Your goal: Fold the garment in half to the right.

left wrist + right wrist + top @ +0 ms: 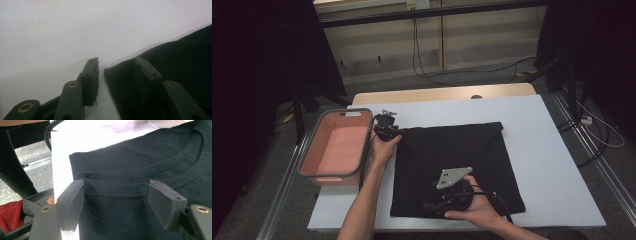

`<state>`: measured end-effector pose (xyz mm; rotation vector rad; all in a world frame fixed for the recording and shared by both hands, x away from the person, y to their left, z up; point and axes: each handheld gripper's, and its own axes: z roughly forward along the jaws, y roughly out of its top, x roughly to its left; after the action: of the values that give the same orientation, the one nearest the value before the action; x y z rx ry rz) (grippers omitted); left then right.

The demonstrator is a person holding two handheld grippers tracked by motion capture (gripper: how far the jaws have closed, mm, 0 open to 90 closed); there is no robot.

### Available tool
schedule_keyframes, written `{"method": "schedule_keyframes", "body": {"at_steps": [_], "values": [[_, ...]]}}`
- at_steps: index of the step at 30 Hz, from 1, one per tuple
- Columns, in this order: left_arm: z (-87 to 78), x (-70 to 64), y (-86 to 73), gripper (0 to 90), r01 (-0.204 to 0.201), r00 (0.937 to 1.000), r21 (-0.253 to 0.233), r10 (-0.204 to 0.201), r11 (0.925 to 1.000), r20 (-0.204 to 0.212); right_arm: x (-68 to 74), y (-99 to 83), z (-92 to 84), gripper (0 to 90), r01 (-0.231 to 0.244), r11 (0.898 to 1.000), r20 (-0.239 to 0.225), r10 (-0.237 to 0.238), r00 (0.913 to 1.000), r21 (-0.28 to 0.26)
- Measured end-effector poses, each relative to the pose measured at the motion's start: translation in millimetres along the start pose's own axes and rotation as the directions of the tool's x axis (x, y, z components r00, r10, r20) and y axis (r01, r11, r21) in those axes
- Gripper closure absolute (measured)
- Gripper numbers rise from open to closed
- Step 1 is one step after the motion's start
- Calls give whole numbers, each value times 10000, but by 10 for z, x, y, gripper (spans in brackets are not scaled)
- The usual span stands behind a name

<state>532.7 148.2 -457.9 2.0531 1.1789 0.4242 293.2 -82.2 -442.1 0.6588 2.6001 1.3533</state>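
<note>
Up close, left gripper (116, 68) straddles the black shirt (175, 65) corner, unpinched (right gripper (115, 195) likewise gapes).

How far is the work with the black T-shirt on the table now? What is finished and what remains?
The black cotton T-shirt already lies folded into a flat square on the white table. In hand: the left gripper straddles its far left corner, jaws apart, not yet pinching; the right gripper stands open at the collar edge. The pink plastic basket appears empty, so any further folding or stowing remains.
</note>
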Motion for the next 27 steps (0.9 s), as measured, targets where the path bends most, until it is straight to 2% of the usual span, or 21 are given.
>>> {"method": "schedule_keyframes", "body": {"at_steps": [3,9,11,13,16,20,25,27], "values": [[9,-10,6,577,-55,10000,3,55,10000,46,3,2,7,304,10,10000,-7,-10,10000,15],[4,10,17,627,-120,9989,181,111,9998,466,25,7,25,303,77,10000,-34,-77,10000,58],[7,-1,24,633,-10,9990,231,0,9997,445,28,7,30,303,76,9999,-47,-75,10000,88],[8,-8,30,639,-78,9992,290,67,9995,392,27,9,31,303,84,9999,-24,-84,10000,86],[2,-10,31,670,33,9987,361,-52,9993,507,31,16,24,303,111,9999,1,-111,9999,66],[-3,-45,29,714,-83,9991,398,66,9992,423,36,16,25,301,103,9999,-14,-103,9999,71],[-10,-43,25,765,171,9979,437,-197,9989,614,29,10,29,297,85,9999,-4,-85,10000,119],[-15,-48,20,817,213,9967,508,-252,9985,773,34,15,26,296,106,9999,7,-106,9999,112]]}}
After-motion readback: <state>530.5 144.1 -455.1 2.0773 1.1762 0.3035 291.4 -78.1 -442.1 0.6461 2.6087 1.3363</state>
